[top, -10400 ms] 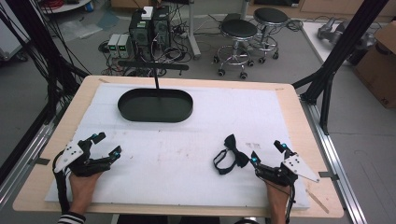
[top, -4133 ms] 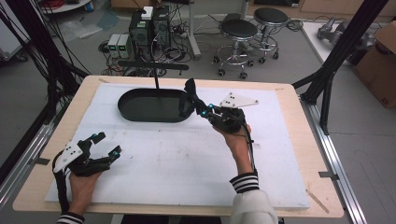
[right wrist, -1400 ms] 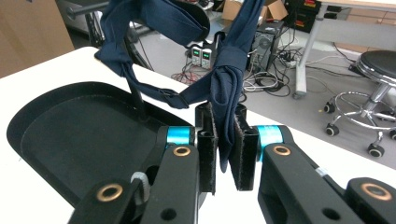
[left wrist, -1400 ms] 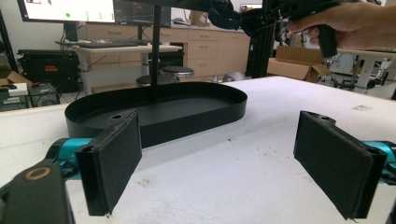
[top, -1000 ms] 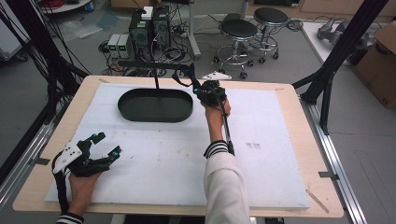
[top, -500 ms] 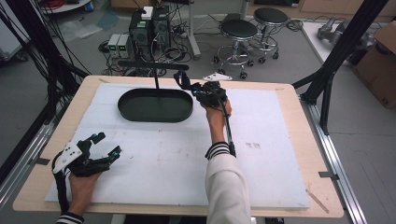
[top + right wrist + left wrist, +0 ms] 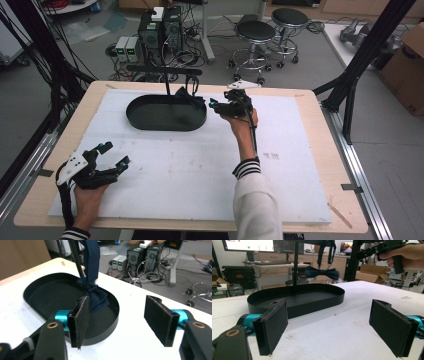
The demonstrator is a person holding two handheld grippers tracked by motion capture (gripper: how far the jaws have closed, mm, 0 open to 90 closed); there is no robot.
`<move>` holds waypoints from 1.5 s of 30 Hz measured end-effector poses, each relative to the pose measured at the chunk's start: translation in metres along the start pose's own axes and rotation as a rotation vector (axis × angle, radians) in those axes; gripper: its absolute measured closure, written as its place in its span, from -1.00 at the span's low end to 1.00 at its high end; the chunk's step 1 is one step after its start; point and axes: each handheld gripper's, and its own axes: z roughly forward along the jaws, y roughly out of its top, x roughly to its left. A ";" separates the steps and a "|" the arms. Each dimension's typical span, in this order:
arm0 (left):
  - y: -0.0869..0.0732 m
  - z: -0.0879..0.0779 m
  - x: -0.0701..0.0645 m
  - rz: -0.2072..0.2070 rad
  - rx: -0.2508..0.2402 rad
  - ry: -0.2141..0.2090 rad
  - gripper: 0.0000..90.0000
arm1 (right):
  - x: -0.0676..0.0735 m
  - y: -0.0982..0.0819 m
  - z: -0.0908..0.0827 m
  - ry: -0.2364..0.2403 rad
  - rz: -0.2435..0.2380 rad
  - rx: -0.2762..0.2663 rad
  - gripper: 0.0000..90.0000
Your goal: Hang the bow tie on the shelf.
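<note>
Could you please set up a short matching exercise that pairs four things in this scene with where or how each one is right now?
Things:
1. bow tie
2. black tray
3. left gripper
4. right gripper

Places or states:
A. open, held just beyond the tray's right end
B. hanging by its strap from the stand's crossbar
C. open, low at the near left part of the white sheet
D. lying on the white sheet, the stand's post rising from inside it

Pairs: 1-B, 2-D, 3-C, 4-A
</note>
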 end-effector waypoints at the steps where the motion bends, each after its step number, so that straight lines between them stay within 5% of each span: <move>1: 0.000 0.000 0.000 0.001 0.001 0.000 -0.65 | -0.001 -0.001 -0.004 0.007 -0.003 -0.004 -0.25; 5: 0.000 0.000 0.000 0.001 0.002 0.001 -0.65 | -0.007 -0.008 -0.021 0.072 0.003 -0.022 -0.43; 15: 0.000 0.000 -0.001 0.013 -0.002 -0.001 -0.65 | -0.022 -0.038 -0.078 0.087 0.060 -0.111 -0.70; 26: 0.000 0.000 -0.002 0.019 -0.001 -0.002 -0.65 | -0.021 -0.086 -0.142 0.066 -0.020 -0.189 -0.74; 34: 0.000 0.000 -0.002 0.019 -0.001 -0.001 -0.65 | -0.018 -0.144 -0.173 -0.045 -0.041 -0.261 -0.74; 45: 0.000 0.000 -0.002 0.021 -0.003 -0.003 -0.65 | -0.006 -0.185 -0.174 -0.123 -0.050 -0.357 -0.74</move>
